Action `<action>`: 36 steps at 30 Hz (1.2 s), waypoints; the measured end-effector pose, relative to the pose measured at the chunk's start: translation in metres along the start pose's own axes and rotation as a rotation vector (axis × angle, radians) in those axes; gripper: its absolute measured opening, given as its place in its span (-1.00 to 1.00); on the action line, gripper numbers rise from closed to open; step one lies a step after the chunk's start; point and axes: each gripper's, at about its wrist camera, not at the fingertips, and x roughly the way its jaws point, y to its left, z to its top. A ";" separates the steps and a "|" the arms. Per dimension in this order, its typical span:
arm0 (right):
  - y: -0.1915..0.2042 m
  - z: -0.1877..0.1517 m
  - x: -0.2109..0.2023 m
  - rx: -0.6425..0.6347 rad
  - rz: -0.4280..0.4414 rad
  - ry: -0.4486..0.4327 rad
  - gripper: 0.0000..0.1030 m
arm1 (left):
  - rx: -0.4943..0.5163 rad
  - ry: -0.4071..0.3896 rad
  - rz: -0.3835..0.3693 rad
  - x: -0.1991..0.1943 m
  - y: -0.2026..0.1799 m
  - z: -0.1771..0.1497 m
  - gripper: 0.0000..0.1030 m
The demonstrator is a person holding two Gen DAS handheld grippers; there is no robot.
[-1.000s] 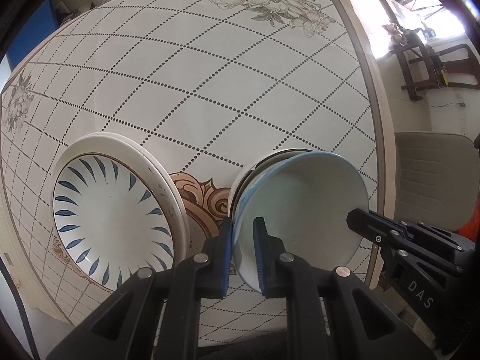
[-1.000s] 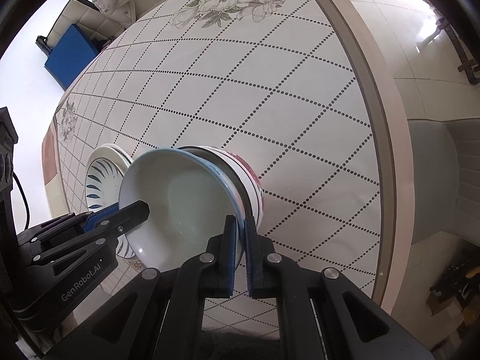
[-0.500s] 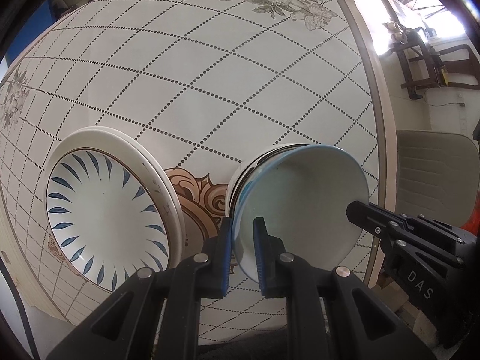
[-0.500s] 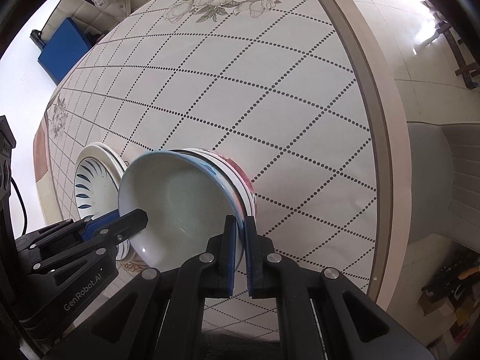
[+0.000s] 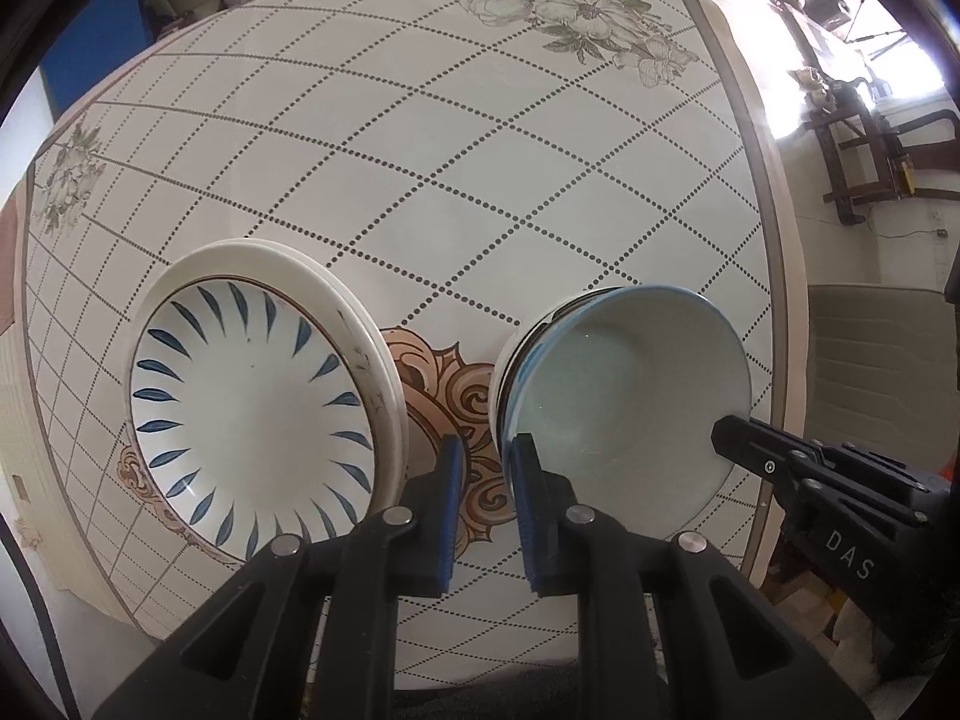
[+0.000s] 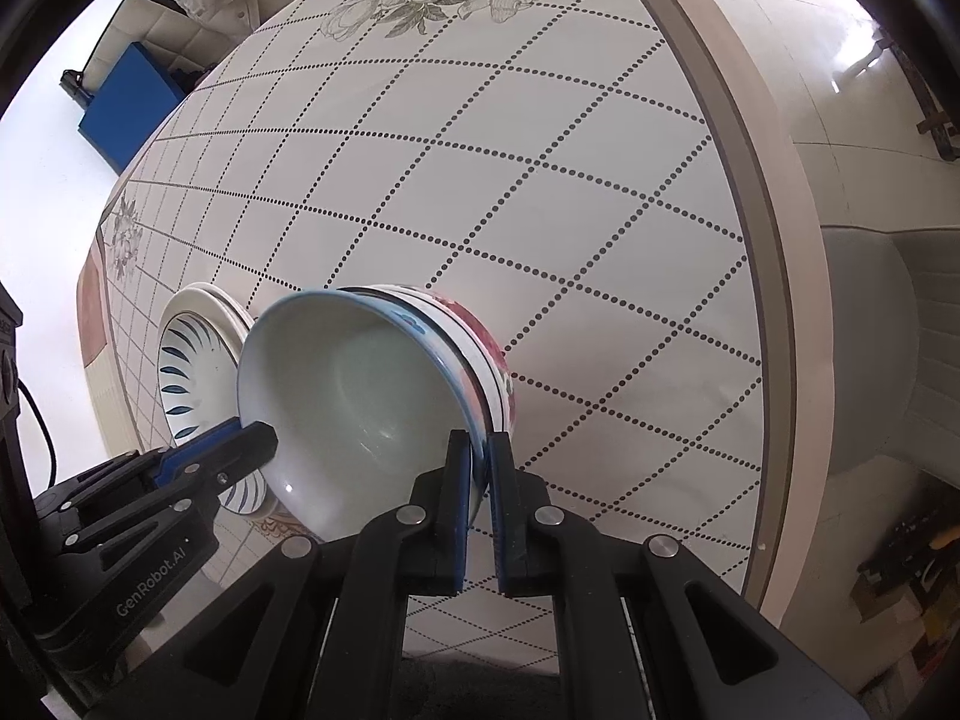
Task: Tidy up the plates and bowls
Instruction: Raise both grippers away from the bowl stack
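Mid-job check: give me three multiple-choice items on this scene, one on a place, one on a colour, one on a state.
1. In the left wrist view, the plate stack lies where from the bowl stack?
A. left
B. right
C. inside it

2. The top plate has leaf marks that are:
A. red
B. blue
C. green

3. The right hand-held gripper is:
A. open, away from everything
B. shut on the top bowl
C. holding a plate

Key: 1 A, bare table pattern shows between them; 2 B, blue strokes ring the plate; 3 B, its fingers pinch the bowl's rim.
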 end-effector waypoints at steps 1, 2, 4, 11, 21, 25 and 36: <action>0.001 -0.002 -0.001 -0.008 -0.004 -0.006 -0.85 | -0.004 -0.023 0.016 -0.005 0.001 -0.003 -0.71; 0.003 -0.005 -0.003 -0.020 -0.012 -0.014 -0.85 | -0.007 -0.045 0.027 -0.009 0.001 -0.007 -0.70; 0.008 -0.012 -0.010 -0.050 -0.037 -0.039 -0.85 | -0.009 -0.089 0.045 -0.019 0.002 -0.015 -0.66; 0.019 -0.049 -0.047 -0.168 -0.160 -0.171 -0.36 | -0.034 -0.197 0.062 -0.049 0.006 -0.054 -0.23; 0.022 -0.114 -0.121 -0.210 -0.192 -0.368 0.85 | -0.082 -0.401 0.078 -0.120 0.007 -0.109 0.68; 0.032 -0.146 -0.156 -0.214 -0.218 -0.461 0.86 | -0.054 -0.492 0.099 -0.154 0.006 -0.136 0.69; 0.062 -0.234 -0.227 -0.226 -0.254 -0.652 0.97 | -0.026 -0.636 0.122 -0.210 0.005 -0.200 0.69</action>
